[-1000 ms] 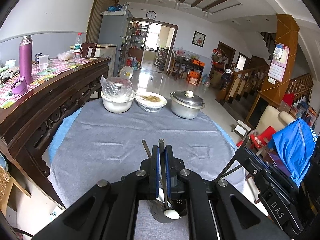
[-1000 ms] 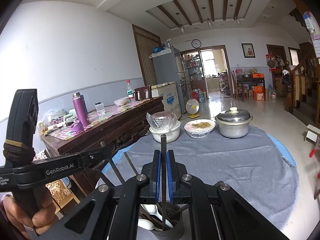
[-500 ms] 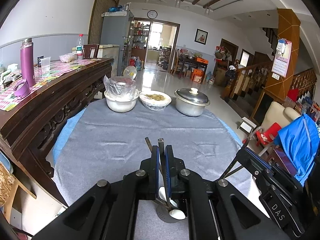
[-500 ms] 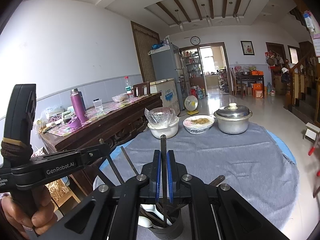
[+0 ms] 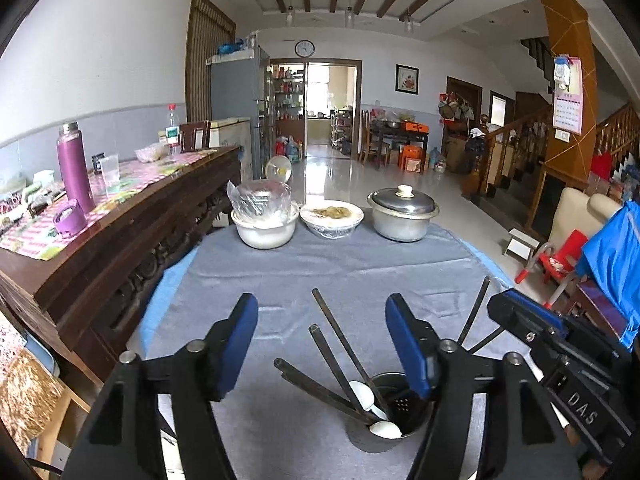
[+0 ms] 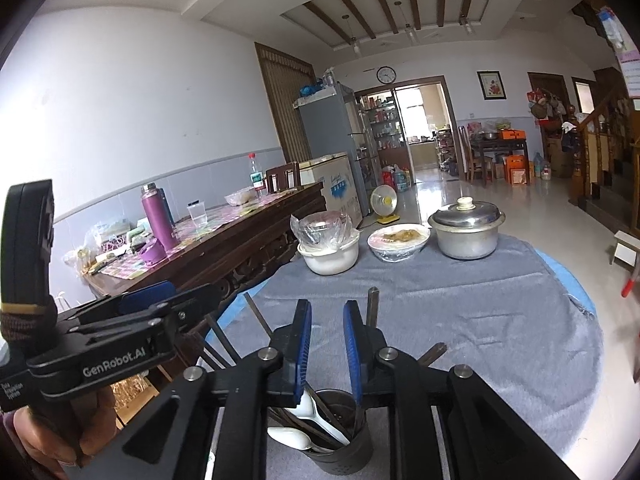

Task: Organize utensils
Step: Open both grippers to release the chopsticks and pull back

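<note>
A black perforated utensil holder (image 5: 384, 412) stands on the grey cloth at the near edge of the table. It holds several dark chopsticks (image 5: 340, 340) and white spoons (image 5: 384, 428). My left gripper (image 5: 321, 304) hovers over it with its jaws opening wide; the chopsticks lean between the pads untouched. My right gripper (image 6: 327, 310) is just above the same holder (image 6: 340, 444), and its jaws are opening too. Nothing is between its pads. One chopstick (image 6: 373, 308) stands just outside its right finger.
At the far side of the round table's grey cloth (image 5: 320, 272) stand a plastic-covered white bowl (image 5: 264, 228), a wrapped dish of food (image 5: 331, 220) and a lidded metal pot (image 5: 402, 216). A wooden sideboard (image 5: 120, 240) with a purple flask (image 5: 74, 172) runs along the left.
Both grippers were shut on a chopstick upright over the holder. Now the left jaws stand wide apart and the right jaws have parted; the chopsticks have dropped into the holder.
</note>
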The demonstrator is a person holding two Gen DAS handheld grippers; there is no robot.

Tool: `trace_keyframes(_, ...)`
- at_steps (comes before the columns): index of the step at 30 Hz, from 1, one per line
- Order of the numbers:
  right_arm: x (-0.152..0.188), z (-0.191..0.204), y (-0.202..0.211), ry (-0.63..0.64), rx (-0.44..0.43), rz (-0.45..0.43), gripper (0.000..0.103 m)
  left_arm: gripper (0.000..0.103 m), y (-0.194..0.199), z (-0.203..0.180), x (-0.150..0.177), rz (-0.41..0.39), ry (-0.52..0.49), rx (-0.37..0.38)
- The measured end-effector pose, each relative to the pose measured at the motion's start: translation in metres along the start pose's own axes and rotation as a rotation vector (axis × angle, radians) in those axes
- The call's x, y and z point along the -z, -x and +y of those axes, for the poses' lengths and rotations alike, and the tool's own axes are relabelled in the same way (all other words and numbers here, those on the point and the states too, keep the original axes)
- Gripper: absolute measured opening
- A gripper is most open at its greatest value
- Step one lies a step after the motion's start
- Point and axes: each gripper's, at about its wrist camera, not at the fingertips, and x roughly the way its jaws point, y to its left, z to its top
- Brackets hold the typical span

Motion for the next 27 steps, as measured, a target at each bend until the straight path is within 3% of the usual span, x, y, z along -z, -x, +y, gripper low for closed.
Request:
trace_keyframes(9, -0.001, 0.003, 0.016, -0.007, 0.003, -0.017, 0.021, 0.081, 0.013, 0.001, 0.002, 0.003, -0.012, -0.039)
trace_keyframes(13, 0.001, 0.006, 0.025, -0.01, 0.008, -0.028, 0.028, 0.086, 0.024, 0.0, 0.003, -0.011, -0.033, -0.08)
trace_keyframes(17, 0.004, 0.007, 0.032, -0.019, 0.012, -0.024, 0.028, 0.094, 0.036, -0.004, 0.007, -0.031, -0.064, -0.145)
trace_keyframes(24, 0.012, 0.011, 0.045, -0.025, 0.049, -0.009, 0.03, 0.096, 0.049, -0.003, 0.015, -0.016, -0.071, -0.161)
trace_keyframes(27, 0.016, 0.011, 0.052, -0.035, 0.074, -0.003, 0.047, 0.096, 0.053, -0.001, 0.019, -0.002, -0.068, -0.168)
